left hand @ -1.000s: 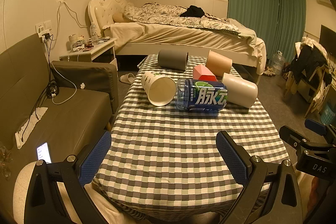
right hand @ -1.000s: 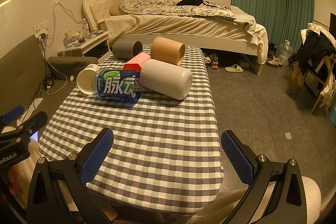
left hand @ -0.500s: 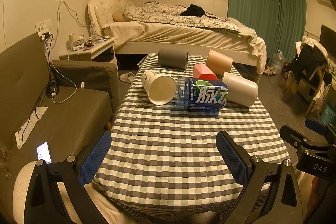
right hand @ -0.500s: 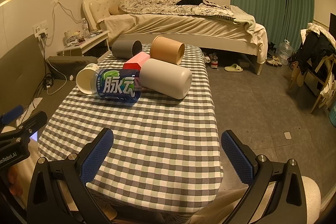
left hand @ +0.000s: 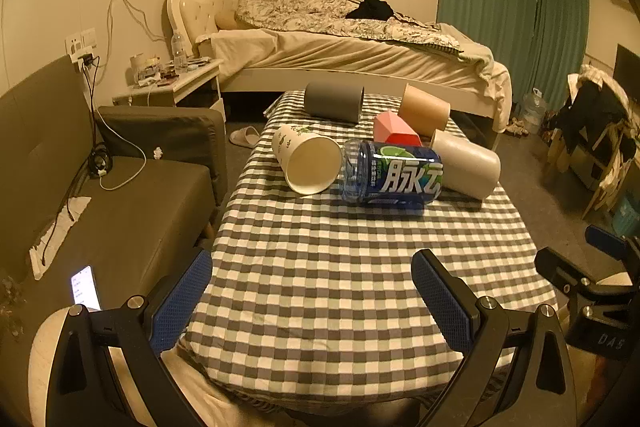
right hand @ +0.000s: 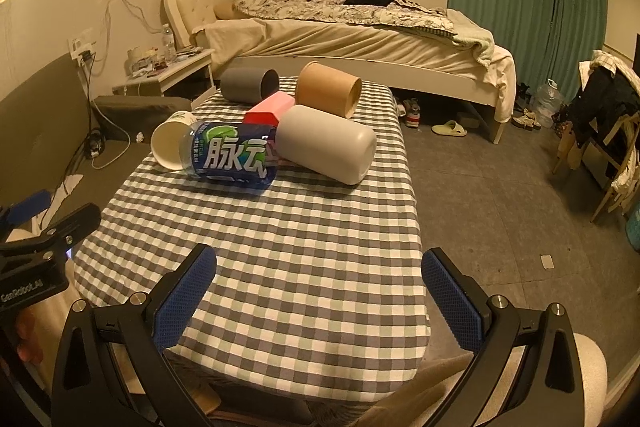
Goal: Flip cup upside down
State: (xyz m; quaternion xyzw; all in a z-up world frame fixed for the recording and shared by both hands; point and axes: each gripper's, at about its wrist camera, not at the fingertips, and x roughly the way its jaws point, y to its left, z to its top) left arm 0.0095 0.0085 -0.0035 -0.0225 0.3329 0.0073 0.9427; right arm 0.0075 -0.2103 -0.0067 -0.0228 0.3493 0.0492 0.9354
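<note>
Several cups lie on their sides at the far half of the checkered table (left hand: pixel 320 267): a white paper cup (left hand: pixel 306 159) with its mouth toward me, a grey cup (left hand: pixel 334 101), a tan cup (left hand: pixel 424 109), a pale grey cup (left hand: pixel 466 163), a pink cup (left hand: pixel 394 133) and a blue labelled clear cup (left hand: pixel 394 173). In the right wrist view they show as white (right hand: pixel 170 143), grey (right hand: pixel 248 85), tan (right hand: pixel 328 89), pale grey (right hand: pixel 326 145), pink (right hand: pixel 268 109) and blue (right hand: pixel 232 157). My left gripper (left hand: pixel 314 295) and right gripper (right hand: pixel 320 291) are open and empty over the near table edge.
A dark sofa (left hand: pixel 100 195) with a lit phone (left hand: pixel 85 287) stands left of the table. A bed (left hand: pixel 340 47) and nightstand (left hand: pixel 172 83) are behind it. A chair with clothes (left hand: pixel 592 123) is at the right. Bare floor (right hand: pixel 500 195) lies right of the table.
Both views have shifted slightly; the cups look a little nearer in the left wrist view. Both grippers stay open and no cup has moved.
</note>
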